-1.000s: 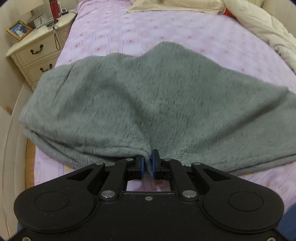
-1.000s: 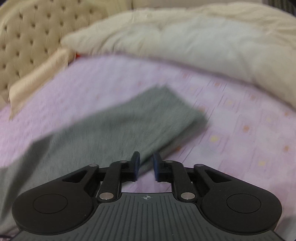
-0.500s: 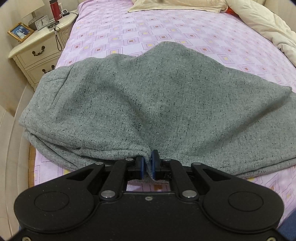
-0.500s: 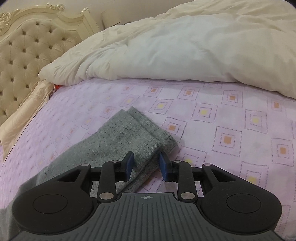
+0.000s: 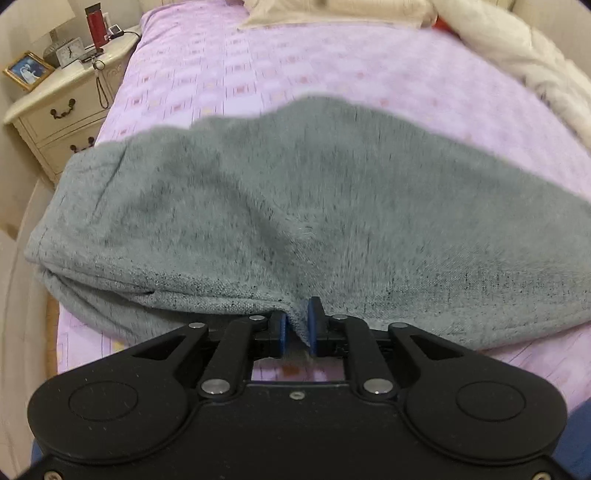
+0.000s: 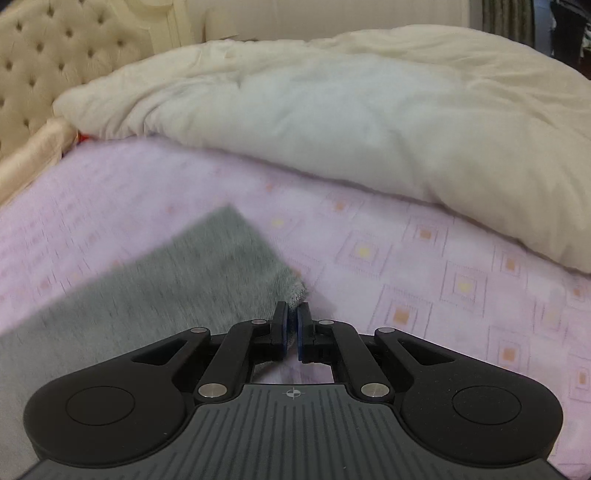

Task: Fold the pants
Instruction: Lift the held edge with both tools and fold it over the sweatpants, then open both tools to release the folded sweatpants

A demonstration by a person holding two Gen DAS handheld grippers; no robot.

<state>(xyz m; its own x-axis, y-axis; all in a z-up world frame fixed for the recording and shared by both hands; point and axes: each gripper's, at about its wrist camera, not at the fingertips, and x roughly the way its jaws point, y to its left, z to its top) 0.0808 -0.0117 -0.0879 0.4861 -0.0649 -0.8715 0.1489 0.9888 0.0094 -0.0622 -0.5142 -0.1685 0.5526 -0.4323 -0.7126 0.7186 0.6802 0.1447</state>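
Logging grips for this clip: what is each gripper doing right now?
Left gripper: jaws opening, edge of the pants between them.
Right gripper: jaws closing on the pant leg's end.

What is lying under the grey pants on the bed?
The grey pants lie on the purple patterned bedsheet, which shows all around them. Anything else beneath is covered by the fabric and cannot be seen.

One pair of grey pants point(image 5: 295, 206) is counted on one bed with a purple sheet point(image 5: 332, 66). Two grippers are seen: the left gripper point(image 5: 295, 325) and the right gripper point(image 6: 291, 328). One white duvet point(image 6: 351, 110), one nightstand point(image 5: 59, 107), one red bottle point(image 5: 94, 24), one photo frame point(image 5: 27, 70), one clock point(image 5: 70, 53) and one tufted headboard point(image 6: 55, 55) are counted.
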